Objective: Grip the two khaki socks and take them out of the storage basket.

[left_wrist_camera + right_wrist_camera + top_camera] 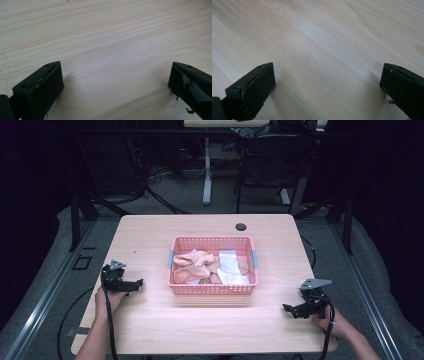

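A pink plastic basket (213,291) stands in the middle of the light wooden table (150,320), holding crumpled peach and white cloths (192,265). My left gripper (134,284) rests on the table left of the basket, held by a hand, its tips pointing toward the basket. In the left gripper view its black jaws stand wide apart over bare wood, the left gripper (116,80) open and empty. My right gripper (290,310) lies near the table's front right, right of the basket. The right gripper (327,80) is also open, with bare wood between its jaws.
A round cable hole (241,226) sits near the table's far edge. Beyond the table are a dark chair (270,165) and a white desk leg (207,170). Black cables trail from both grippers over the table's front edge.
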